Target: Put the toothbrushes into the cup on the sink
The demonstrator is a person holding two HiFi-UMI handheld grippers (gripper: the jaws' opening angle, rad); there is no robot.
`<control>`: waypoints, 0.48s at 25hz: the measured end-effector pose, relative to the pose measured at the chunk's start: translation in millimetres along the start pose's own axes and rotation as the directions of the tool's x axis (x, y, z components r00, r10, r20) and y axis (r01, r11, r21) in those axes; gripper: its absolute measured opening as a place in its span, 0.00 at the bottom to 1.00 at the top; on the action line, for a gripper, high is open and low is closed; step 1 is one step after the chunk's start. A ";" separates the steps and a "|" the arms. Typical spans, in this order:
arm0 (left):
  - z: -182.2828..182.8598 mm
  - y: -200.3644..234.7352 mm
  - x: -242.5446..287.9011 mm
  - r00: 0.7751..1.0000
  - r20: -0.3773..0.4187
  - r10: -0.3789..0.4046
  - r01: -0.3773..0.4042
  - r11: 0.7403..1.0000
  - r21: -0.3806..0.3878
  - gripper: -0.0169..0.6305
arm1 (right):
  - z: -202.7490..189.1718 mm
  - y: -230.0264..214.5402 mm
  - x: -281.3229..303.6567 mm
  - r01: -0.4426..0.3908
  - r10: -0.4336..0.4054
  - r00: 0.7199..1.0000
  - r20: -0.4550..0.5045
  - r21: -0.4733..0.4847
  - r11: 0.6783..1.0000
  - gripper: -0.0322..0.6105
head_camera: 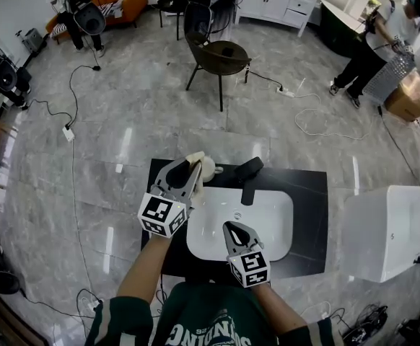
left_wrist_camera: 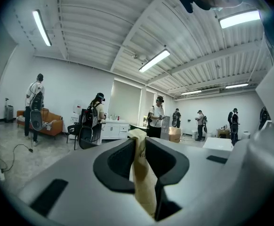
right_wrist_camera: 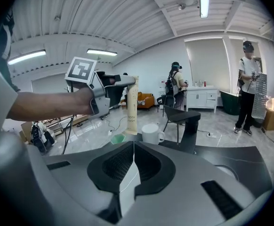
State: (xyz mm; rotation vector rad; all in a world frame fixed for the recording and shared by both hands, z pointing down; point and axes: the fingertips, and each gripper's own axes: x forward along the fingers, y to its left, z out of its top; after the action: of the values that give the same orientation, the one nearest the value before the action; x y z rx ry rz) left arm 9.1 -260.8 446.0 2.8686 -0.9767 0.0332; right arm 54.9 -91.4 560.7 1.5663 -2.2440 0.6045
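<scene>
Head view, left gripper [head_camera: 193,169]: clamped on a cream toothbrush package [head_camera: 195,157], held at the back left corner of the sink [head_camera: 271,218], just beside the white cup [head_camera: 210,167].
Head view, right gripper [head_camera: 233,226]: low over the basin, farther from the cup than the left.
Left gripper view, grip: both jaws press on the package's flat sides; it passes up and down through them.
Right gripper view, own jaws: tips pressed together, nothing held.
Right gripper view, package and cup: package hangs upright, long axis vertical, its lower end just left of the cup's mouth and slightly above it.
Coming move, as judged: a short shift toward the cup, then lowering end-first.
</scene>
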 end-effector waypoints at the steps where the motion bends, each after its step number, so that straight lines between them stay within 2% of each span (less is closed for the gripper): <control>1: 0.8 2.1 4.1 1.000 0.006 0.000 0.000 1.000 0.001 0.14 | -0.3 -0.5 2.0 -0.003 0.003 1.000 -0.003 0.000 1.000 0.11; 12: 1.9 27.9 47.5 0.998 0.059 0.034 -0.035 0.999 0.016 0.14 | -9.5 -20.3 20.3 -0.003 0.005 0.999 -0.043 0.027 1.000 0.11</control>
State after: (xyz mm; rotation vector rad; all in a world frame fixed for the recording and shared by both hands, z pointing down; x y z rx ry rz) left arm 29.7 -311.8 449.5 2.8830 -1.0417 -0.0407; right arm 67.5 -108.8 582.0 1.5468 -2.2169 0.6653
